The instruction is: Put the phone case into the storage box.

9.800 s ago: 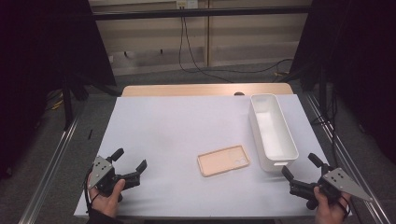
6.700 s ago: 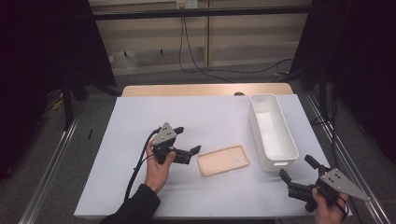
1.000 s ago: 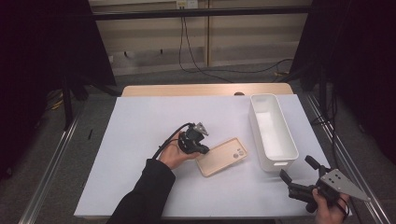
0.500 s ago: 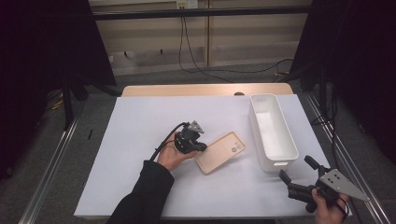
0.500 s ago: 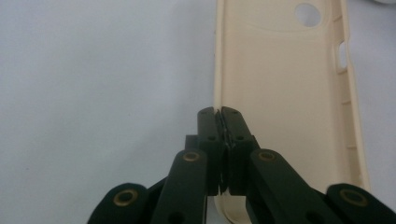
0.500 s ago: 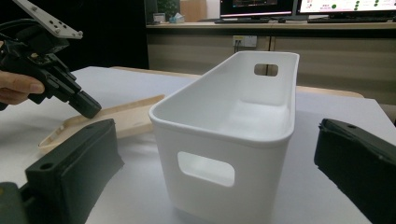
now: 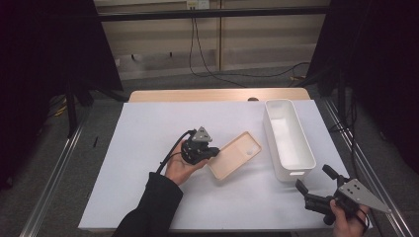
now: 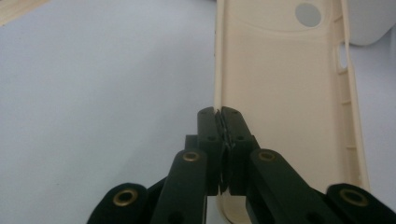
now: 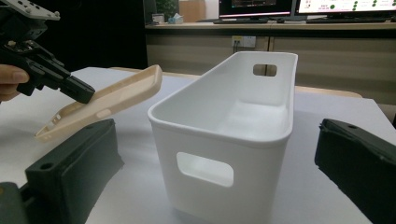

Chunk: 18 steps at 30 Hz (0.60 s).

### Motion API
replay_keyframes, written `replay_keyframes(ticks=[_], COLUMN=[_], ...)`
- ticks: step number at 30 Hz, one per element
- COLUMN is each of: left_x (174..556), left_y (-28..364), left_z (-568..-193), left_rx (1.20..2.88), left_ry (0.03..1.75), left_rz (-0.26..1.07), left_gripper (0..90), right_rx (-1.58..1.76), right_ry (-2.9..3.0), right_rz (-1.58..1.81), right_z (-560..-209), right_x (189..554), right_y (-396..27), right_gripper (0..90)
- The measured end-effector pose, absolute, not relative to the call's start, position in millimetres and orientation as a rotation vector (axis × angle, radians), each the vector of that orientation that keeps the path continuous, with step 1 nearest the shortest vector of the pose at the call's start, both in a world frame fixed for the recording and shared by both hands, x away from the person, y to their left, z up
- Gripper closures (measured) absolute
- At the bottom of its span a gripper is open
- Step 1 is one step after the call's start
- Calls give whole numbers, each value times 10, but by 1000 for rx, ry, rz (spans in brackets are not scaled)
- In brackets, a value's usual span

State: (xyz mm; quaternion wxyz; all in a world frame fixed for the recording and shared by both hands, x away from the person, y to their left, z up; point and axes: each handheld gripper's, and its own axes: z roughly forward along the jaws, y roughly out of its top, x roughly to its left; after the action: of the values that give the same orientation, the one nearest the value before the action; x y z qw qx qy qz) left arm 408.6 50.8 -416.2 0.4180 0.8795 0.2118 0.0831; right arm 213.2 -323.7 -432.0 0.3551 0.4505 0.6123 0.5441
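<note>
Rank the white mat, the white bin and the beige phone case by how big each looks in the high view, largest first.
1. White mat, by far the largest; it covers most of the table.
2. White bin.
3. Beige phone case, slightly smaller than the bin; it is tilted off the mat in the left gripper, so its apparent size is less sure.

Dark long sleeve (image 7: 150,207) on the left arm, both black plastic grippers with brass-coloured screws, grey three-cornered top plates, black cable trailing.

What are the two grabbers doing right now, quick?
Left gripper: closed, pinching the edge of the beige phone case, lifted off the table.
Right gripper: open, holding nothing, near the white bin.
</note>
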Motion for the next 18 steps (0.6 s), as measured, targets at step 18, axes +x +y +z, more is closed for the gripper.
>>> replay_keyframes(ticks=[18], left_x=[3914], left_y=[701], left_z=[-4016], left_rx=[1963], left_ry=[579], left_rz=[322], left_gripper=[878], right_rx=[1162], right_ry=[1579], right_rz=[1403], right_z=[-4321], right_x=[2137], right_y=[-3237], right_gripper=[0])
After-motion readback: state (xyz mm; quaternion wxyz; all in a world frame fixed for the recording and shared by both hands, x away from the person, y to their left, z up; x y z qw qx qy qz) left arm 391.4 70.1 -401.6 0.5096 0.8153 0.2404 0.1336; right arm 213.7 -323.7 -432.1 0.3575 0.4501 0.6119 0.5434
